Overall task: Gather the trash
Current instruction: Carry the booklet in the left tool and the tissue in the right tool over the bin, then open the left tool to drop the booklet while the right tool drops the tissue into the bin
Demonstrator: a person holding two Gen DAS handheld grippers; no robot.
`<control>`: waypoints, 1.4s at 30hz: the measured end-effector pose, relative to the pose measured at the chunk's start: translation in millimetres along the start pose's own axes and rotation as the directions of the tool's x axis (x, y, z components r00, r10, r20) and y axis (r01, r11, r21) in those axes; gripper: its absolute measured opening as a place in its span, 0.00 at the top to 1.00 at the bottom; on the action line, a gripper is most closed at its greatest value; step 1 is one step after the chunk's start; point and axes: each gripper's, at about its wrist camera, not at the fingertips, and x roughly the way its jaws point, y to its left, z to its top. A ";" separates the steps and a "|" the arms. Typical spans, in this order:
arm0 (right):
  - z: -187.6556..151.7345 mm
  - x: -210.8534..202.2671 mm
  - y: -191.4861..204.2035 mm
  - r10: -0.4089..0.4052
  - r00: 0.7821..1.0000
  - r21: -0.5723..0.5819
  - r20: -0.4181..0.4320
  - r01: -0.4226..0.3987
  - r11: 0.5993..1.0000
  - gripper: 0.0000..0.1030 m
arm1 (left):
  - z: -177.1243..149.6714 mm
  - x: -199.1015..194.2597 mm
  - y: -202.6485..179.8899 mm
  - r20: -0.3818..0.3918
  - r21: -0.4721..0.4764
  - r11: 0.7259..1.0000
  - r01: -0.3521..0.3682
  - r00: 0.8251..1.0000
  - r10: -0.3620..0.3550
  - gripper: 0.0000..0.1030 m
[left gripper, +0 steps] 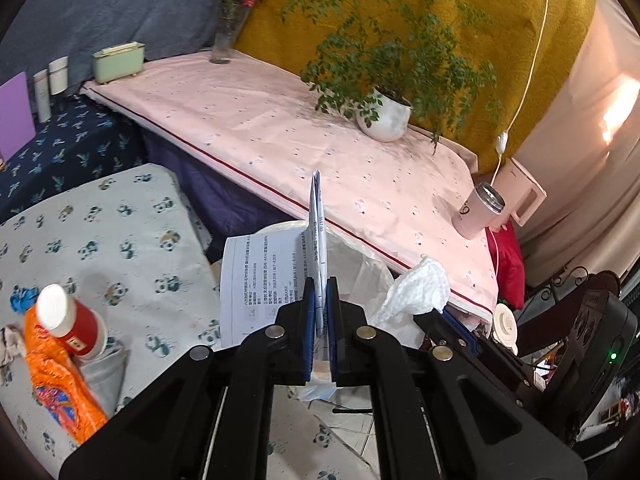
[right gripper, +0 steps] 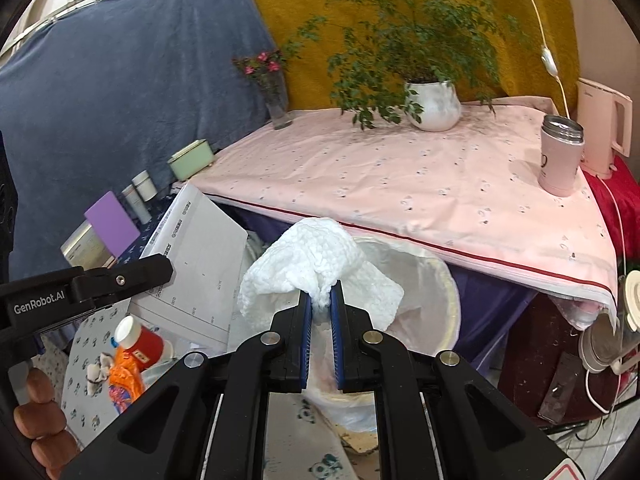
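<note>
Above the lined bin [right gripper: 448, 280] — left gripper [left gripper: 320, 308] pinching paper [left gripper: 256, 280], right gripper [right gripper: 322, 300] pinching tissue [right gripper: 304, 260] — either light scrap could drift past the rim on release.

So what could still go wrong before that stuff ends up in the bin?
The left gripper pinches the printed paper only near its bottom edge, so the sheet might catch the lined bin rim and fall outside. The crumpled tissue in the right gripper may cling to the pads. The two grippers are close and could bump.

Both wrist fisheyes look forward and downward from close range, sharing the pink-clothed table [left gripper: 280, 128] [right gripper: 400, 184] and white-lined bin [right gripper: 440, 280].
</note>
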 end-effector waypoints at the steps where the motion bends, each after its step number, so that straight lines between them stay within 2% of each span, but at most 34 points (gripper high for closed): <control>1: 0.4 1.9 -2.7 -0.005 1.000 0.003 -0.002 0.005 1.000 0.91 | 0.9 7.1 -3.6 -0.008 0.006 1.000 0.005 1.000 -0.005 0.95; 10: 5.3 27.2 -26.7 -0.031 0.999 0.032 -0.026 0.032 0.999 0.91 | 9.3 50.7 -10.4 -0.054 0.005 1.000 0.026 0.998 -0.026 0.93; 12: 6.1 32.6 -29.2 -0.032 0.999 0.036 -0.031 0.033 0.999 0.91 | 11.1 54.5 -9.7 -0.051 0.001 1.000 0.022 0.998 -0.022 0.85; 14: 7.2 38.0 -29.5 -0.031 0.999 0.034 -0.035 0.033 0.999 0.91 | 12.6 56.6 -7.9 -0.045 -0.007 1.000 0.008 0.999 -0.008 0.64; 21: 9.7 48.5 -22.1 -0.027 0.999 0.020 -0.034 0.027 0.999 0.86 | 13.7 58.7 -0.1 -0.018 0.003 0.999 -0.047 0.999 0.047 0.60; 23: 10.5 51.8 -19.8 -0.027 0.999 0.016 -0.037 0.027 1.000 0.85 | 13.3 57.2 4.6 -0.010 -0.003 0.998 -0.064 0.998 0.064 0.56; 28: 10.6 54.4 -12.8 -0.031 0.999 0.010 -0.026 0.032 0.999 0.62 | 13.2 51.2 14.7 0.014 -0.013 0.995 -0.103 0.995 0.103 0.47; 32: 13.4 55.8 -6.4 -0.034 0.999 0.005 -0.023 0.034 0.999 0.60 | 13.6 46.2 23.6 0.019 -0.035 0.993 -0.111 0.994 0.112 0.46; 36: 14.7 57.8 1.5 -0.043 0.999 -0.018 -0.021 0.043 0.999 0.48 | 12.6 38.3 31.9 0.027 -0.055 0.992 -0.117 0.993 0.119 0.46; 38: 13.9 64.6 3.1 -0.066 0.997 -0.035 -0.039 0.064 0.997 0.45 | 11.5 33.8 36.5 0.030 -0.069 0.990 -0.119 0.992 0.121 0.44; 42: 5.0 82.4 -2.9 -0.091 0.990 -0.034 -0.104 0.088 0.996 0.45 | 6.2 21.2 47.0 0.046 -0.092 0.988 -0.126 0.990 0.130 0.40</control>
